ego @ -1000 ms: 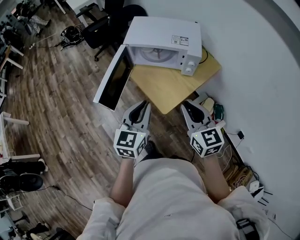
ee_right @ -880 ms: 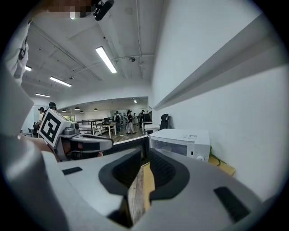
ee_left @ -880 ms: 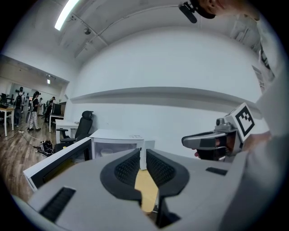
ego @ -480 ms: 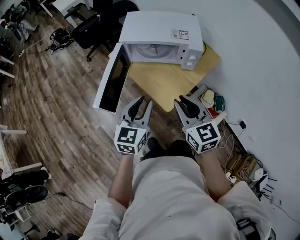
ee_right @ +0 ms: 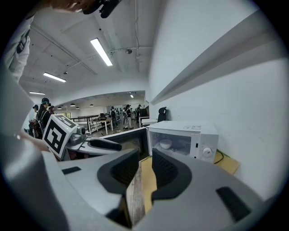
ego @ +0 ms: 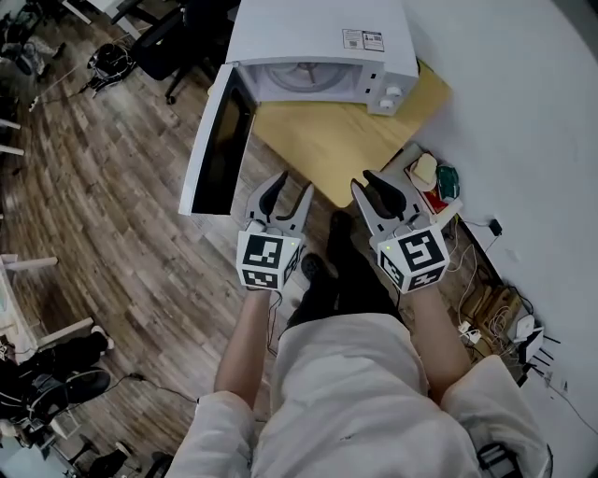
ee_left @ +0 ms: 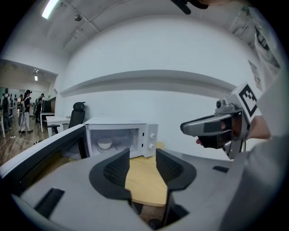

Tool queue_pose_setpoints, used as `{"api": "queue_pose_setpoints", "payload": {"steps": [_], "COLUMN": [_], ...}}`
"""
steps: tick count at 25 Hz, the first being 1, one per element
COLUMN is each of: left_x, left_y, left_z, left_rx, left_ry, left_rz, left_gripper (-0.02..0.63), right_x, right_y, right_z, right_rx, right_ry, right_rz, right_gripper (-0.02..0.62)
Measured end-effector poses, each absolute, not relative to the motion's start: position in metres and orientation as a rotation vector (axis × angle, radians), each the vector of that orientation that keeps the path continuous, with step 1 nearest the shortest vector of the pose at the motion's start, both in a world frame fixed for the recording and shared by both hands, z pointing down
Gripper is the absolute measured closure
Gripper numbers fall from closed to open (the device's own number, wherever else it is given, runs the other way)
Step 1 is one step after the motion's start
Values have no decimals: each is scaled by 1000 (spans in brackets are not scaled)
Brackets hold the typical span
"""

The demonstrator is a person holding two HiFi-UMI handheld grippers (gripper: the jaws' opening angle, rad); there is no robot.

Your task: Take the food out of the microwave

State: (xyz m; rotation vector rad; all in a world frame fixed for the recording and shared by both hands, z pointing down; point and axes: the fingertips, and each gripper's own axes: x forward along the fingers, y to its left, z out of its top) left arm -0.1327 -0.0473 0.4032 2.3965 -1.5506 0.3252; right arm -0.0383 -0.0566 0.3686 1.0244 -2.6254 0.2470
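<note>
Bright even light, ceiling strip lights (ee_right: 101, 52) glaring, strong fisheye bending at edges, dark corners

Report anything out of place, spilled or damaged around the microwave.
Nothing stands out. The microwave sits on the wooden table, its door swung wide open, a white bowl upright inside. No spill shows. Some clutter lies on the floor by the wall.

Sticker (ego: 363, 39) on the microwave (ego: 318, 23) top: white with dark print, too small for me to read from here
Cube on left gripper (ego: 291, 189): black-and-white square marker, no letters
Cube on right gripper (ego: 369, 182): square marker too, possibly a code, no words
Elsewhere: I read nothing
</note>
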Motion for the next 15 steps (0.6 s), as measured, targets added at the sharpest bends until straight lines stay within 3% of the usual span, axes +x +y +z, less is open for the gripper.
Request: {"api": "queue_pose_setpoints", "payload": {"steps": [15], "left_x": [-119], "left_y": [-136], "left_z": [477], "left_rx": [2454], "left_ry": [-1520], "left_rz": [576], "left_gripper": [388], "right_x": [-50], "right_y": [-115], "right_z": [428], "right_rx": [986], "right_ry": [-2646], "right_rz": [309], "right_gripper": [508]}}
